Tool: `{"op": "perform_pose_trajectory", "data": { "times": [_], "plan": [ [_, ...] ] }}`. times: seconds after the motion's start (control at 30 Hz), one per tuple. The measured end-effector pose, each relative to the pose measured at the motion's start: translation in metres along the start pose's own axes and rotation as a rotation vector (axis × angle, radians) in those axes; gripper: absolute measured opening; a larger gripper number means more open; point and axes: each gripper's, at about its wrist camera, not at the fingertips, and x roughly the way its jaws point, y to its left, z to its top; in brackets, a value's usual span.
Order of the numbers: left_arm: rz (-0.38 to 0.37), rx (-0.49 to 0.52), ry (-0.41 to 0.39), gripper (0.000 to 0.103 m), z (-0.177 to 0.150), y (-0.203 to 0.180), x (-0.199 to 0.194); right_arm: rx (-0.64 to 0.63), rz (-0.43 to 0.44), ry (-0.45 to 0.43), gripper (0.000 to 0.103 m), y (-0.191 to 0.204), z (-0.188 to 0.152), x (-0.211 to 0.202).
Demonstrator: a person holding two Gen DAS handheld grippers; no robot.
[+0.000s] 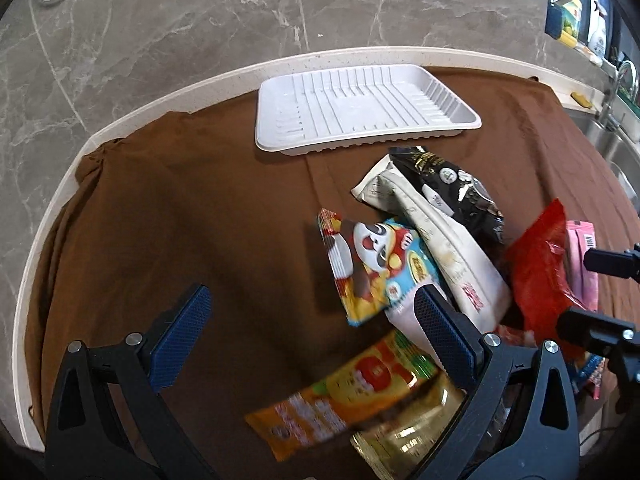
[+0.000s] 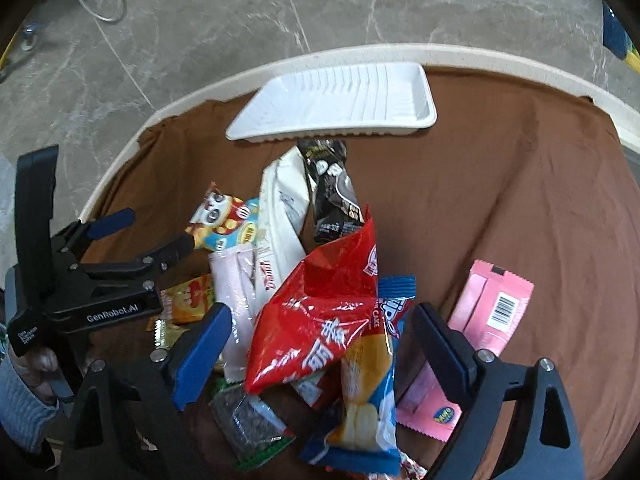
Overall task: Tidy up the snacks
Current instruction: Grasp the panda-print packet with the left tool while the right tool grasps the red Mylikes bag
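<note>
A pile of snack packets lies on the brown cloth (image 1: 200, 208). In it I see a panda packet (image 1: 372, 264), a cream packet (image 1: 440, 240), a black packet (image 1: 452, 184), a red packet (image 2: 316, 312), a blue cake packet (image 2: 368, 380), a pink packet (image 2: 488, 312) and an orange packet (image 1: 348, 396). Behind the pile an empty white ribbed tray (image 1: 360, 108) rests near the table's far edge. My left gripper (image 1: 316, 320) is open over the pile's left side, pads touching nothing. My right gripper (image 2: 324, 344) stands open astride the red and blue packets, without pressing them.
The round table has a cream rim (image 1: 60, 200) with grey marble floor beyond. A steel sink (image 1: 616, 140) and shelves sit at the right. A white cable (image 2: 96, 0) lies on the floor. A hand in a grey sleeve (image 2: 24, 384) holds the left gripper.
</note>
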Motion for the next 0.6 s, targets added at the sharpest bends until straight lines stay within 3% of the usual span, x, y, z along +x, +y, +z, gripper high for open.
{"op": "perform_pose_trajectory", "data": {
  "times": [0.1, 0.37, 0.47, 0.6],
  "plan": [
    [-0.016, 0.004, 0.011, 0.102, 0.008, 0.004, 0.016, 0.015, -0.010, 0.033, 0.089, 0.001, 0.003, 0.010],
    [-0.071, 0.011, 0.034, 0.100, 0.021, 0.012, 0.053, 0.030, -0.038, 0.075, 0.069, 0.002, 0.007, 0.027],
    [-0.121, 0.000, 0.053, 0.087, 0.024, 0.016, 0.065, 0.025, -0.042, 0.083, 0.064, 0.001, 0.010, 0.032],
    [-0.262, -0.043, 0.068, 0.055, 0.029, 0.019, 0.076, 0.015, -0.036, 0.084, 0.058, 0.003, 0.012, 0.034]
  ]
}}
